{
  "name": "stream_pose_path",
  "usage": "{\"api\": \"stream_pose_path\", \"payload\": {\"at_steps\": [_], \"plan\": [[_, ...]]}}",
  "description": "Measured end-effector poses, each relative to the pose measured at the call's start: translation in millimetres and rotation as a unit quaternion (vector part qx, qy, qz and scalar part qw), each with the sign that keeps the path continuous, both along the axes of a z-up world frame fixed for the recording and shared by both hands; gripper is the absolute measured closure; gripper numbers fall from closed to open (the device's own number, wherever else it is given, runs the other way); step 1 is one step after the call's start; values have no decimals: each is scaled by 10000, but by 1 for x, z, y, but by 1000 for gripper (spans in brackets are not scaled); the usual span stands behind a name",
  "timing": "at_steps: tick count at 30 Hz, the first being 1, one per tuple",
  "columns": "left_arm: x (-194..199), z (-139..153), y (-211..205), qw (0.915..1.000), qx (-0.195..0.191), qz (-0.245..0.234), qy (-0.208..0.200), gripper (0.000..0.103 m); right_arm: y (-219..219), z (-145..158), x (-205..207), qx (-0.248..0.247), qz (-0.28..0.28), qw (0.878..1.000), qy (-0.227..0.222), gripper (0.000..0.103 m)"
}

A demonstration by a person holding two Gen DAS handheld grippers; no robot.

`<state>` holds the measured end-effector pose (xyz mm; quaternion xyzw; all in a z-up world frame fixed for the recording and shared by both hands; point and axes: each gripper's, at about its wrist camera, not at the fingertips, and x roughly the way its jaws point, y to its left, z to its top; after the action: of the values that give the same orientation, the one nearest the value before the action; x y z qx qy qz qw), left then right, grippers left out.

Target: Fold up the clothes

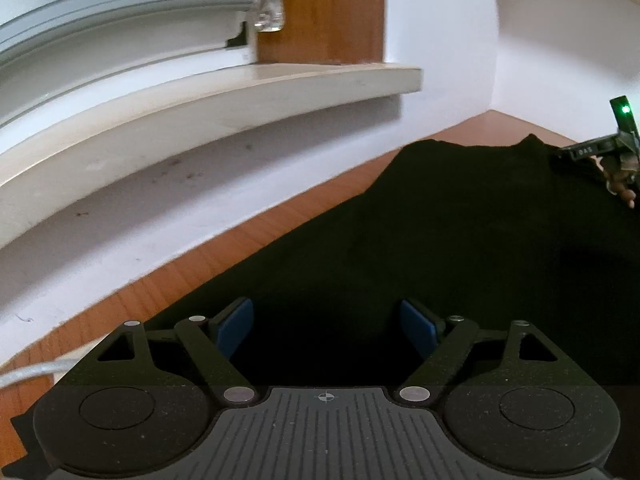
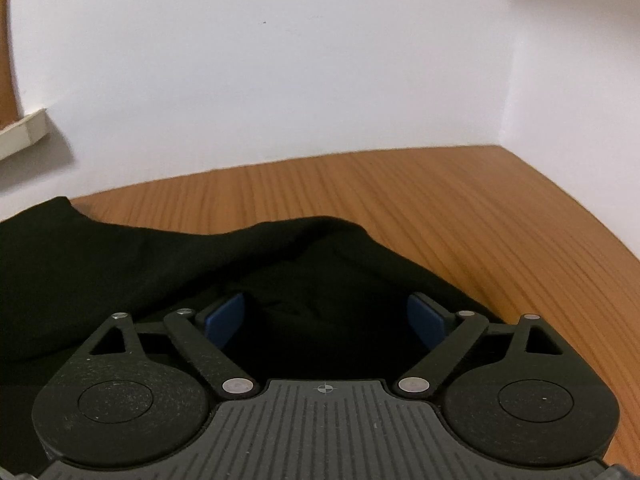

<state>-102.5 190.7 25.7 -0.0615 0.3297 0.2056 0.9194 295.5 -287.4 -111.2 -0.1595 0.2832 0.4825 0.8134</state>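
White walls meet in a corner behind a wood-grain desk [image 1: 168, 292], and along the wall to my left runs a pale window sill [image 1: 224, 92] under a grey window frame, with a brown wooden panel [image 1: 332, 8] standing beside it.

From my left wrist I see the black garment [image 1: 460, 240] spread over the desk, its far edge rising to two small peaks near the corner. My left claw [image 1: 326, 328] hovers low over the near part of the cloth, blue pads [image 1: 234, 326] held wide apart — nothing pinched between them. At the far right edge part of my right claw [image 1: 600, 152] shows with a green light on it, fingers of my hand just below; it sits over the garment's far side.

From my right wrist the bare desk [image 2: 480, 208] sweeps off to the right, and the garment [image 2: 140, 256] lies to the left and beneath me, a raised fold running across it. My right claw [image 2: 326, 320] is released too, pads well apart over dark cloth — whether the cloth brushes them I can't quite tell.
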Motion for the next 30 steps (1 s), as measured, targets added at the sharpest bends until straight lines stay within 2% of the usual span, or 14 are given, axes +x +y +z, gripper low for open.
{"api": "stream_pose_path", "payload": {"at_steps": [10,15,18,19,23,25,27,30], "plan": [[-7,3,39,9991,13,417,1,20,88,-3,14,53,437,9990,33,15],[-10,5,44,9982,70,603,16,19,114,-3,15,81,593,9982,50,15],[-11,11,31,9938,422,1024,97,21,117,-4,13,95,583,9982,52,15],[-15,15,23,9932,412,1084,54,21,116,-3,13,101,574,9983,52,15],[-45,26,-16,9952,-213,829,-464,19,110,-2,13,90,477,9988,-24,15],[-55,23,-38,9955,-397,672,-538,19,111,-1,9,34,349,9991,-223,9],[-57,14,-52,9966,-439,535,-445,18,105,2,1,55,76,9988,-481,10],[-54,6,-59,9982,-241,495,-223,18,78,12,-18,394,-164,9978,-502,10]]}}
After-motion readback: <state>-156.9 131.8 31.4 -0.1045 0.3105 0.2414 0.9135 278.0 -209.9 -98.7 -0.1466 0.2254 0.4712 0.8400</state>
